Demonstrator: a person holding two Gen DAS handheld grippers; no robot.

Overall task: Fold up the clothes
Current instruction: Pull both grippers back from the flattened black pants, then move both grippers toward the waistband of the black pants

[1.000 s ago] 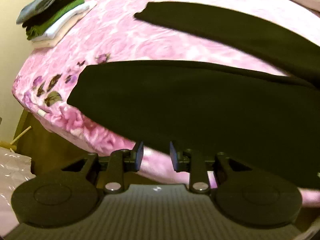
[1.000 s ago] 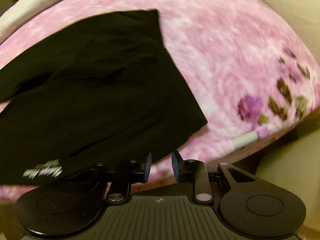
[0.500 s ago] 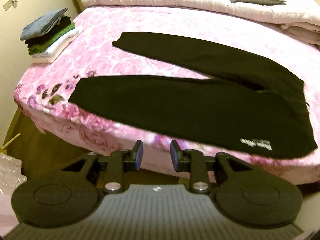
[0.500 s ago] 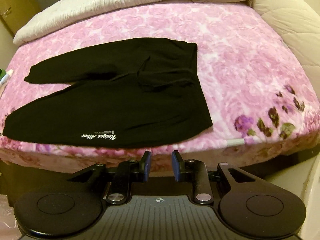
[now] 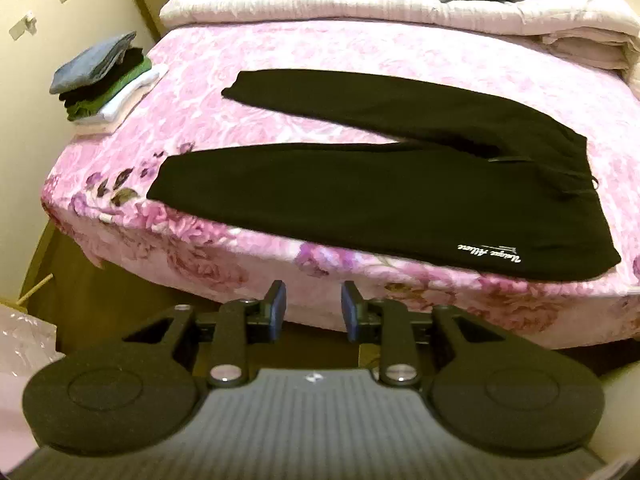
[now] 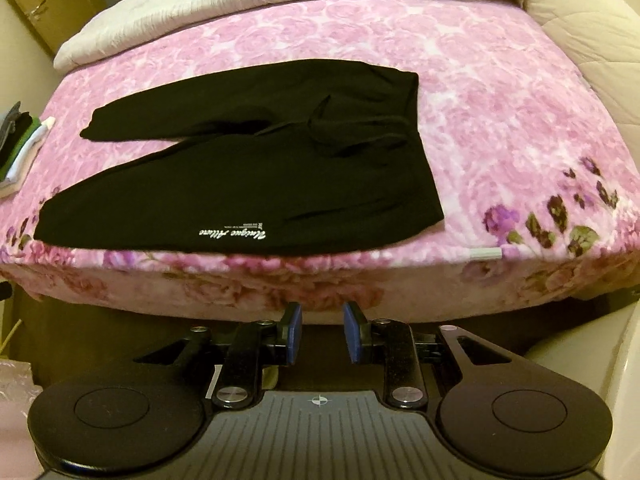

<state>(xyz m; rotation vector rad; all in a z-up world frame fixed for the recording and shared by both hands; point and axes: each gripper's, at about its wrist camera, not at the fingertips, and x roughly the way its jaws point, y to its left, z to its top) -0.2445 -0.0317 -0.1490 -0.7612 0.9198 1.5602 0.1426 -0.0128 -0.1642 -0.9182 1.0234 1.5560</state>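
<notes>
Black trousers (image 5: 360, 196) lie spread flat across the pink bedspread (image 5: 320, 52), legs running leftward, waistband right, near leg along the bed's near edge. Both grippers hang off that edge, jaws apart and empty: left gripper (image 5: 313, 312) nearer the cuffs, right gripper (image 6: 320, 334) nearer the waist. Folded clothes (image 5: 104, 80) are stacked far left.

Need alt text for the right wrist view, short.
Black trousers lie spread flat on a pink floral bedspread, legs pointing left and white script lettering near the front edge. The right tongs hang open and empty below the bed's edge; a stack of folded clothes sits at far left.
</notes>
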